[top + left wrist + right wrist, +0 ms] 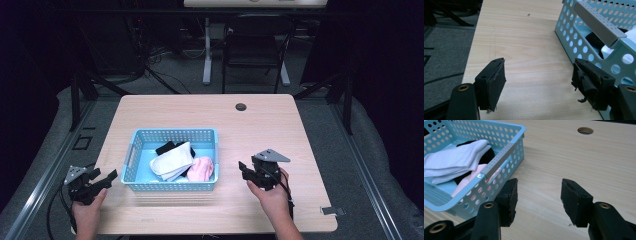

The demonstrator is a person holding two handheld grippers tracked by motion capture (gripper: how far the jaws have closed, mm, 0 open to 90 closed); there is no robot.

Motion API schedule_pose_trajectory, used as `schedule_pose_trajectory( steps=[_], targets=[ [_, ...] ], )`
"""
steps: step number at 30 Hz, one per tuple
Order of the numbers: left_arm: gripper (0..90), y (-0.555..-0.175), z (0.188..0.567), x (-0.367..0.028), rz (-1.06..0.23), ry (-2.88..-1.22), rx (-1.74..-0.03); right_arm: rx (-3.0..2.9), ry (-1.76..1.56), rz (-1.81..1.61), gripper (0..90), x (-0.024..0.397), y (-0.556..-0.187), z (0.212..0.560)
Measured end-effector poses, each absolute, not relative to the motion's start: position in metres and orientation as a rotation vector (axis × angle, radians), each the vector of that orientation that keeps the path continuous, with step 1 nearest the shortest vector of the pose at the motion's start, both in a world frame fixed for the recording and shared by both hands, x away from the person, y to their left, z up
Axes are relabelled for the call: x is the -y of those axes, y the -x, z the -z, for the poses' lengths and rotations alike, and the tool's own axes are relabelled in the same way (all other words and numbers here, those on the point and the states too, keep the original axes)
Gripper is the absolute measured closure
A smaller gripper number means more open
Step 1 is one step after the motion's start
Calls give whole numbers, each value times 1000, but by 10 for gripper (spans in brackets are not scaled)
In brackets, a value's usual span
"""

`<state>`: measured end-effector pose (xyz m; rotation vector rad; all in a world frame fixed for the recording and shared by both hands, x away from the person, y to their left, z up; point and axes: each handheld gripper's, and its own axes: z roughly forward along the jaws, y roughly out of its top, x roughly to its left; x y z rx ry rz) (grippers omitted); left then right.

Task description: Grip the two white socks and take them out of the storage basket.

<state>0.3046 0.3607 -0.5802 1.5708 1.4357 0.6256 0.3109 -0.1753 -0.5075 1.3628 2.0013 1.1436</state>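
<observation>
Table (pixel 280 130): light wood, pale grain, round cable hole (pixel 241 106) near the far edge, right of centre.
Basket (pixel 175 134): light blue perforated plastic, sitting left of the table's centre, grey handle bars on both short sides.
Basket contents: folded white cloth (pixel 172 160) on top, pink cloth (pixel 201 169) at the near right corner, black cloth (pixel 166 147) partly buried beneath the white.
Left gripper (pixel 102 180): held by the left hand (pixel 88 212) at the table's near left edge, just beside the basket's left wall, jaws spread wide with nothing between them but bare wood.
Left gripper view: basket wall (pixel 584 50) close against the right-hand jaw, grey handle (pixel 596 22) overhead, frayed pad (pixel 584 85) on that jaw.
Right gripper (pixel 246 172): held by the right hand (pixel 272 195), right of the basket and apart from it, jaws parted and empty.
Right gripper view: basket corner (pixel 506 165) close beside the left-hand jaw, clear wood ahead up to the cable hole (pixel 585 130).
Near right table edge: small pale tab (pixel 332 210), too small to identify.
Beyond the table: dark chair (pixel 255 45), white desk leg (pixel 207 50), tangled cables (pixel 150 60) on grey floor.
</observation>
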Motion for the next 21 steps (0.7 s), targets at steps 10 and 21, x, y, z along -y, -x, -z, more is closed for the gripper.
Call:
schedule_pose_trajectory(
  steps=[10,21],
  targets=[
    [266,-305,580,-361,-625,-1571,-1436,-2039,-1334,-1141,508,164,-318,493],
    [266,-305,580,-360,-627,-1572,-1434,-2108,-1247,-1180,538,124,-331,479]
  ],
)
